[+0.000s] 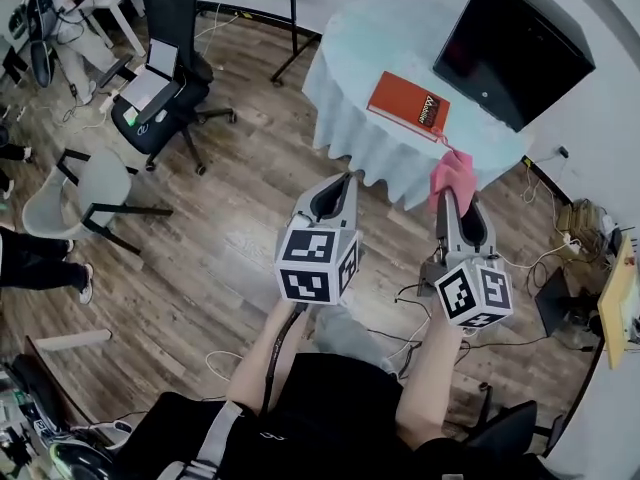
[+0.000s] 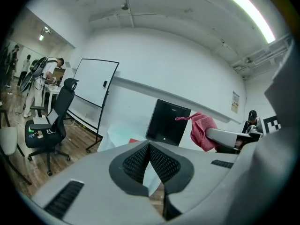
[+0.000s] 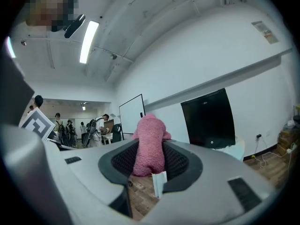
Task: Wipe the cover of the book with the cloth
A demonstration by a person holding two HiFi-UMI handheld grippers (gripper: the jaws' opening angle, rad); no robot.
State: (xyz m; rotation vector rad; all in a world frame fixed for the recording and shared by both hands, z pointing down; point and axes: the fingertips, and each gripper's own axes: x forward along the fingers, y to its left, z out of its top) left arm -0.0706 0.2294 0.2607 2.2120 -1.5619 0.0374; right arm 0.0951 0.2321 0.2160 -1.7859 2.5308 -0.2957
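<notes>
Cloth (image 3: 149, 146), pink and fluffy, sits pinched between the jaws of your right gripper (image 1: 455, 200), raised near the edge of the table (image 1: 345, 108). Your left gripper (image 2: 149, 150) is closed on nothing. Beyond them, the red book (image 1: 408, 105) lies flat on the table, near the black monitor (image 1: 515, 48).

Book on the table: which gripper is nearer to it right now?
Right, it seems. The right gripper, clamping the pink cloth, hangs just short of the book; the left gripper is farther off to its left, over the floor.
</notes>
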